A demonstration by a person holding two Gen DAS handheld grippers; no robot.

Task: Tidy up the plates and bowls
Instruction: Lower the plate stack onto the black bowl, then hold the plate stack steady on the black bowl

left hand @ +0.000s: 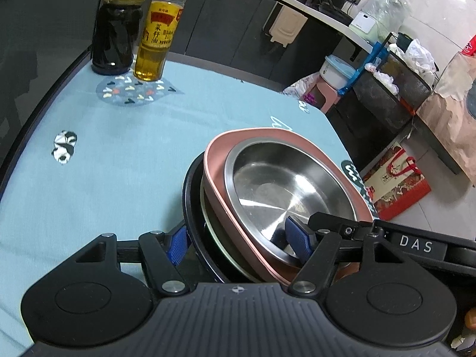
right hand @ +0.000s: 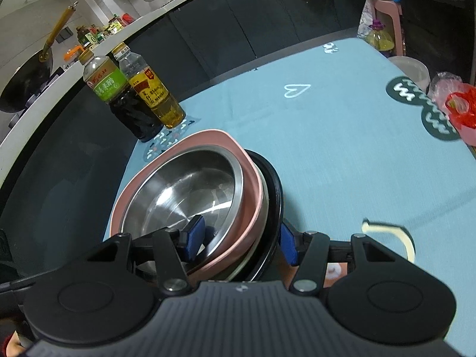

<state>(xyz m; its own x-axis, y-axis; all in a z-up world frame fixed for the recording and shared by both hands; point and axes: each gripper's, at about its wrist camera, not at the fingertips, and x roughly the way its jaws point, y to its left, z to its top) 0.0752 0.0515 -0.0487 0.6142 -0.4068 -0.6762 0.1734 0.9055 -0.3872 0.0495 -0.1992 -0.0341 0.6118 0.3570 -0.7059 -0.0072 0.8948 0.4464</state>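
Steel bowl (left hand: 285, 190) nested in a pink plate (left hand: 226, 148) and black dish (right hand: 275, 184), both grippers' jaws clamped across opposite rims, stack seemingly mid-carry, needing a level set-down on the tabletop (left hand: 119, 154).

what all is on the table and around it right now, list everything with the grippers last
steel bowl: 1, silver, top of the stack, nested in the pink dish
pink dish: 1, pink, under the steel bowl
black plate: 1, black, stack's bottom layer; a pale rim shows just above it
vinegar bottle: 1, dark, green label, far table corner
oil bottle: 1, golden, beside the vinegar bottle
tablecloth: 1, light blue, covers the table
wok: 1, black, on the counter
gift bag: 1, red, on the floor
left gripper: 1, black, blue pads, jaws across the stack's edge
right gripper: 1, black, jaws across the opposite edge
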